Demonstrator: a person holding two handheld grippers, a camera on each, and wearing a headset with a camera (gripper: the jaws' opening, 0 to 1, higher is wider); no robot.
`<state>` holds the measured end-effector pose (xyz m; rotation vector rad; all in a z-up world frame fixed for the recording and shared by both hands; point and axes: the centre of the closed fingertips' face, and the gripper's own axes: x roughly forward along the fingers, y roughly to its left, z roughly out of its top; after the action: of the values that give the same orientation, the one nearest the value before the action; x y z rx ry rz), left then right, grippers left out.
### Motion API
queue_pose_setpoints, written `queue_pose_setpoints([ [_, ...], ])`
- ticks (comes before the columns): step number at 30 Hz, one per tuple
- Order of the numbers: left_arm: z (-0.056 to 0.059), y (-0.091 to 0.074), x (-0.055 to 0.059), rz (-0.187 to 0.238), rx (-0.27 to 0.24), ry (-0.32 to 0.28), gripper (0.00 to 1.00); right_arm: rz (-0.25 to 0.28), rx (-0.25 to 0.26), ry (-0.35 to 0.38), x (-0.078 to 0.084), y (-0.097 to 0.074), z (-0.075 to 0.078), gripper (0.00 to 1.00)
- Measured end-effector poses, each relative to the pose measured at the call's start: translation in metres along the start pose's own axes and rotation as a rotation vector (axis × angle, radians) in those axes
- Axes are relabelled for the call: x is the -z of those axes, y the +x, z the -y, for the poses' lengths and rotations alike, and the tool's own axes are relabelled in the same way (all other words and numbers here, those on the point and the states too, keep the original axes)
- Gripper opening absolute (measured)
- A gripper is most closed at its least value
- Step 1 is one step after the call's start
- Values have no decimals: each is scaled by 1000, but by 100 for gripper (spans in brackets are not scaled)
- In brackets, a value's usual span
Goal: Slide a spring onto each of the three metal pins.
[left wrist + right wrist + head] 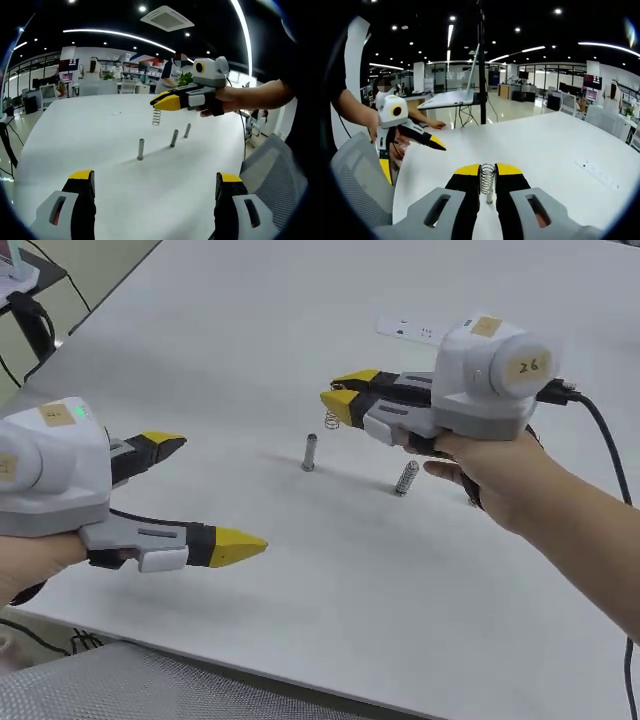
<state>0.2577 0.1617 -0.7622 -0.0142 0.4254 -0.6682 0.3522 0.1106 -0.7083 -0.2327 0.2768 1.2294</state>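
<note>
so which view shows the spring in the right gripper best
The right gripper view: the spring sits close up, pinched between the jaws. The head view and left gripper view show it small, hanging below them.

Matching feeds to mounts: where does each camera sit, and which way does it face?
Head view: on the headset, looking down at the table, left gripper, right gripper; the person's right hand shows.
Left gripper view: on the left gripper, facing the pins; its open jaws show.
Right gripper view: on the right gripper, facing across the table; its jaws clamp a spring.
Both gripper views show the opposite gripper.
</note>
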Motion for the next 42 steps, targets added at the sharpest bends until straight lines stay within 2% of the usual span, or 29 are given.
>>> queue_pose_setpoints([
  [5, 1, 1, -1, 1, 4, 1, 98, -21, -8, -22, 5, 7, -1, 8],
  [20, 3, 3, -2, 5, 8, -6, 98, -31, -9, 17, 9, 22, 3, 8],
  [27, 2, 2, -2, 7, 3, -10, 97, -35, -3, 53, 14, 25, 8, 8],
  [35, 2, 2, 0, 1, 3, -15, 96, -48, 1, 62, 21, 27, 10, 8],
  [42, 1, 2, -3, 14, 3, -25, 97, -49, 6, 64, 25, 28, 11, 8],
])
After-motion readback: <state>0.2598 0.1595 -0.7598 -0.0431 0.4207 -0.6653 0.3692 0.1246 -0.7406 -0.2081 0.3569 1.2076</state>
